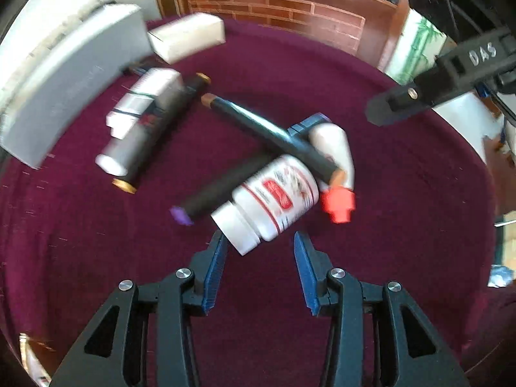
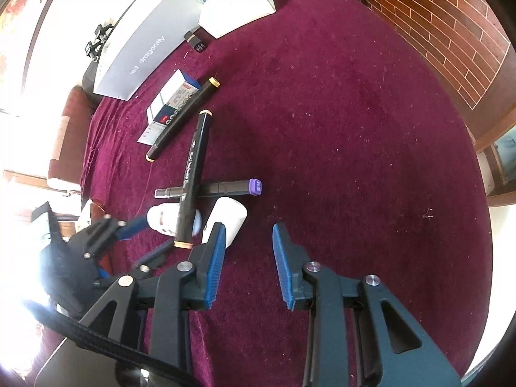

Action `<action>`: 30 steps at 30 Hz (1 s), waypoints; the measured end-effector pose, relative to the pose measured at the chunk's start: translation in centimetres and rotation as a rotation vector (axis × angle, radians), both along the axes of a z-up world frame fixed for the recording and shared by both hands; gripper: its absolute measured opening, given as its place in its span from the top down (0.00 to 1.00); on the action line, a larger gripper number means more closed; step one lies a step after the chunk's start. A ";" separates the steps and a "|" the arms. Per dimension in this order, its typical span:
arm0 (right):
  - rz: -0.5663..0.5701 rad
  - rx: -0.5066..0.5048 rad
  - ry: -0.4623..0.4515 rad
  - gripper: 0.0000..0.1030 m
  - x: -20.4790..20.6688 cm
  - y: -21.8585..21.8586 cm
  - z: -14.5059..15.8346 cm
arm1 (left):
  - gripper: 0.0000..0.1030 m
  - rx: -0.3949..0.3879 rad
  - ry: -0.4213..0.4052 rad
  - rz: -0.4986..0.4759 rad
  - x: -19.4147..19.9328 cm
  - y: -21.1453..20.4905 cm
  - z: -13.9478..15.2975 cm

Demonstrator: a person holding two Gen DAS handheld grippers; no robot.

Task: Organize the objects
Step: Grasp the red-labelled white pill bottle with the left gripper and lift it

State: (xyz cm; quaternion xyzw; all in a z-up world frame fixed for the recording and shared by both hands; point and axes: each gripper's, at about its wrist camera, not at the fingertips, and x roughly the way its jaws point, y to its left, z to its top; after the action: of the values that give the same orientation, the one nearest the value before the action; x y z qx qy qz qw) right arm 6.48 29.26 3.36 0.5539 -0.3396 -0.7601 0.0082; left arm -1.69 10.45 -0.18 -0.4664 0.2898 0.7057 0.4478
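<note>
Both hand-held grippers share one build: the left gripper (image 1: 258,242) and the right gripper (image 2: 246,235) are black plastic frames with triangular cut-outs and round silver screw heads at the joints. Each finger carries a ribbed blue pad (image 2: 215,267). White letters "DAS" mark the right gripper's black side.

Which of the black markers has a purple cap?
The marker lying crosswise under the long black marker, beside the white bottle. Its end cap is purple; the others have tan or gold ends.
</note>
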 end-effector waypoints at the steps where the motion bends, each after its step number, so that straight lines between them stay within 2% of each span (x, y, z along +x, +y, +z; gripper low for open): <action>1: -0.001 -0.003 -0.002 0.71 0.0 0.0 -0.1 | 0.63 0.010 0.001 -0.010 0.4 0.1 0.1; 3: -0.004 -0.010 -0.004 0.71 0.0 0.0 -0.3 | 0.63 0.032 -0.041 -0.016 1.0 0.1 0.4; 4: -0.004 -0.008 -0.004 0.71 0.0 0.1 -0.4 | 0.63 0.034 -0.036 -0.020 1.2 0.1 0.5; 10: -0.019 -0.017 -0.005 0.71 0.3 0.6 -0.7 | 0.63 0.018 0.083 -0.071 1.5 1.0 1.8; 15: -0.026 -0.014 -0.017 0.71 0.4 1.0 -0.8 | 0.62 -0.068 0.187 -0.170 2.4 4.0 0.1; 17: -0.025 -0.013 -0.018 0.71 0.4 1.0 -0.8 | 0.60 -0.063 0.239 -0.200 3.2 4.9 -0.1; 19: -0.027 -0.016 -0.022 0.71 0.3 1.1 -1.0 | 0.60 -0.058 0.240 -0.211 3.5 5.7 -0.1; 21: -0.028 -0.026 -0.023 0.71 0.3 1.1 -1.3 | 0.61 -0.052 0.204 -0.210 3.7 5.8 -0.1; 24: -0.017 -0.057 -0.010 0.70 0.0 0.9 -1.4 | 0.61 -0.019 0.007 -0.196 3.6 4.8 -0.2; 26: 0.005 -0.104 -0.003 0.69 -0.3 0.4 -1.6 | 0.61 0.009 -0.043 -0.175 4.0 3.3 0.0; 29: 0.037 -0.169 0.002 0.61 -0.5 -0.7 -2.2 | 0.61 0.081 -0.159 -0.050 2.5 0.5 0.6; 30: 0.046 -0.185 0.005 0.61 -0.6 -1.2 -2.4 | 0.61 0.106 -0.183 0.001 1.9 -0.7 0.9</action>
State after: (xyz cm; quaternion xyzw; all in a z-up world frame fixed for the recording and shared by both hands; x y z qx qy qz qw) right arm 5.84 28.09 0.95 0.5566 -0.3953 -0.7266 0.0776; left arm 0.25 9.77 0.68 -0.5045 0.2097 0.6748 0.4962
